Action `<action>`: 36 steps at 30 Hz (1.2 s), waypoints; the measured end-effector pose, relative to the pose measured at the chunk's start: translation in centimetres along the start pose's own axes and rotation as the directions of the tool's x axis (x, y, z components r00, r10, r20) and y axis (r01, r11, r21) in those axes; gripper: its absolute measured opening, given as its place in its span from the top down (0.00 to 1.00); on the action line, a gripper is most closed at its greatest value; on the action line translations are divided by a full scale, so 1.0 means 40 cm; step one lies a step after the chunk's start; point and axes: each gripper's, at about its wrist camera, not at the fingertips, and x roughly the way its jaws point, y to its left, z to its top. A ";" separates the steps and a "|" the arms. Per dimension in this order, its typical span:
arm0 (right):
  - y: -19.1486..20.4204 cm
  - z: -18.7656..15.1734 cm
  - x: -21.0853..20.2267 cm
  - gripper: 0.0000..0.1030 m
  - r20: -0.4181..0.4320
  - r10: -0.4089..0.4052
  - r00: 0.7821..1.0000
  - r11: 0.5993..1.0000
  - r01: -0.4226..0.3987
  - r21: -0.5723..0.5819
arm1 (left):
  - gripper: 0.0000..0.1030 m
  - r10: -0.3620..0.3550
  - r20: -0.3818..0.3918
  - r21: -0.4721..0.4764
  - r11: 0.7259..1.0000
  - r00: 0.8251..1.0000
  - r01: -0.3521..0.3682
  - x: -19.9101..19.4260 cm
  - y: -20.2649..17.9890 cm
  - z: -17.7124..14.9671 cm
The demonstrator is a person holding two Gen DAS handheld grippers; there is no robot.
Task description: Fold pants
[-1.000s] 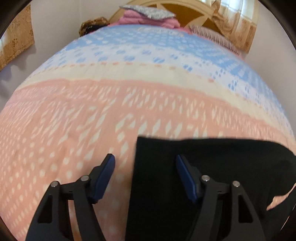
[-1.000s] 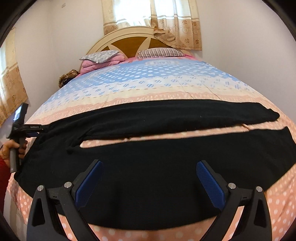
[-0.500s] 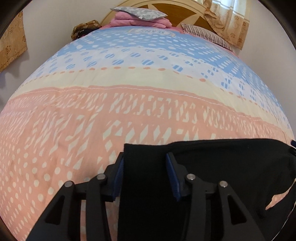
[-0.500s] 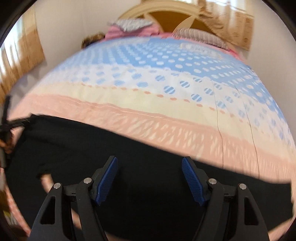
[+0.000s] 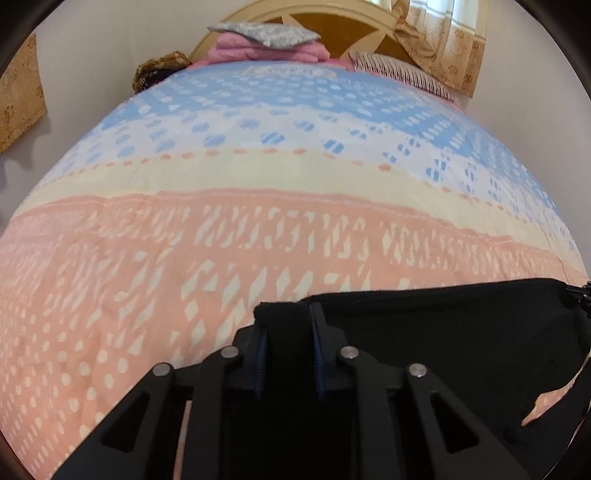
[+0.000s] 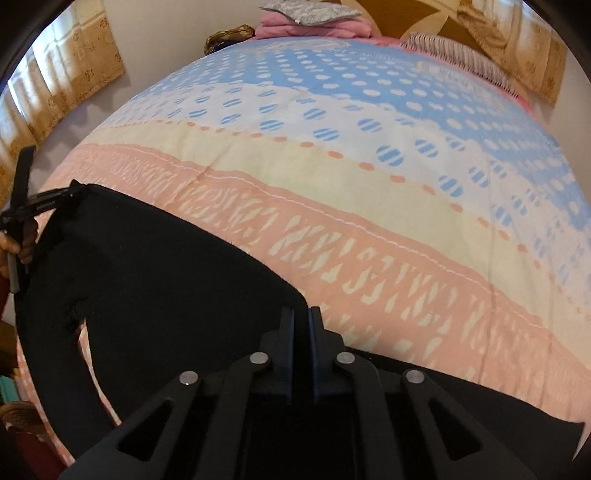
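Black pants (image 5: 443, 325) lie across the near part of a patterned bedspread (image 5: 258, 229). My left gripper (image 5: 286, 317) is at their far left corner. Its jaws are closing, with a bunched fold of black cloth pressed between the pads. In the right wrist view the pants (image 6: 166, 277) stretch leftward from my right gripper (image 6: 302, 317), which is shut on their far edge. At the far left of that view, the left gripper (image 6: 70, 194) holds the corner, with a person's hand (image 6: 14, 247) behind it.
The bedspread (image 6: 369, 184) runs from pink through cream to blue towards the headboard (image 5: 325, 26). Folded pink bedding with a grey pillow (image 5: 266, 35) and a striped pillow (image 5: 402, 72) lie at the head. Curtains (image 6: 66, 74) hang at the left.
Both grippers went from wide open to closed on the pants. The right one swung across the cloth to its far edge and rolled. The left one stayed at its corner.
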 end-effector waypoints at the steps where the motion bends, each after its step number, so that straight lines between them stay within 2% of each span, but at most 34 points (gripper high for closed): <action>1: 0.005 0.001 -0.016 0.94 0.016 -0.011 1.000 1.000 0.011 0.004 | 0.80 -0.001 0.024 -0.005 1.000 1.000 0.001 -0.025 0.000 0.003; 5: 0.032 -0.017 -0.158 0.94 0.160 -0.020 0.987 0.999 0.012 0.052 | 0.80 -0.007 0.126 -0.012 1.000 0.992 0.009 -0.133 0.005 0.008; 9: 0.081 -0.064 -0.295 0.94 0.273 -0.015 0.962 0.998 0.000 0.056 | 0.80 -0.034 0.233 -0.023 0.999 0.972 0.040 -0.256 0.017 -0.019; 12: 0.131 -0.127 -0.375 0.94 0.331 -0.005 0.944 0.999 -0.012 0.047 | 0.80 -0.045 0.300 -0.018 0.998 0.953 0.053 -0.335 0.024 -0.080; 14: 0.173 -0.202 -0.420 0.94 0.360 0.007 0.933 0.999 -0.024 0.041 | 0.78 -0.053 0.335 -0.009 0.998 0.941 0.060 -0.376 0.030 -0.146; 16: 0.203 -0.258 -0.443 0.94 0.368 0.001 0.930 1.000 -0.013 0.028 | 0.76 -0.057 0.361 0.004 0.998 0.931 0.060 -0.397 0.038 -0.213; 19: 0.269 -0.367 -0.433 0.94 0.349 -0.022 0.937 1.000 0.026 -0.005 | 0.74 -0.055 0.347 0.008 0.998 0.936 0.056 -0.398 0.053 -0.294; 21: 0.293 -0.426 -0.405 0.94 0.318 -0.036 0.947 0.999 0.040 -0.006 | 0.71 -0.051 0.319 0.005 0.999 0.947 0.052 -0.383 0.058 -0.345; 25: 0.323 -0.512 -0.338 0.94 0.257 -0.061 0.965 0.998 0.065 -0.005 | 0.68 0.015 0.260 0.042 0.999 0.966 -0.027 -0.351 0.043 -0.420; 26: 0.328 -0.530 -0.318 0.94 0.243 -0.071 0.967 0.997 0.074 -0.006 | 0.62 0.031 0.250 0.055 0.997 0.968 -0.046 -0.346 0.041 -0.435; 29: 0.335 -0.560 -0.292 0.94 0.223 -0.082 0.971 0.997 0.082 0.008 | 0.32 0.087 0.248 0.061 0.993 0.965 -0.106 -0.356 0.053 -0.470; 30: 0.340 -0.571 -0.289 0.94 0.219 -0.085 0.972 0.996 0.084 0.010 | 0.26 0.103 0.248 0.058 0.991 0.963 -0.121 -0.360 0.063 -0.479; 34: 0.346 -0.588 -0.280 0.94 0.215 -0.104 0.971 0.994 0.111 -0.024 | 0.25 0.141 0.217 0.049 0.987 0.966 -0.155 -0.374 0.099 -0.509; 36: 0.348 -0.587 -0.281 0.94 0.212 -0.106 0.971 0.993 0.116 -0.036 | 0.25 0.168 0.217 0.044 0.982 0.962 -0.182 -0.389 0.107 -0.518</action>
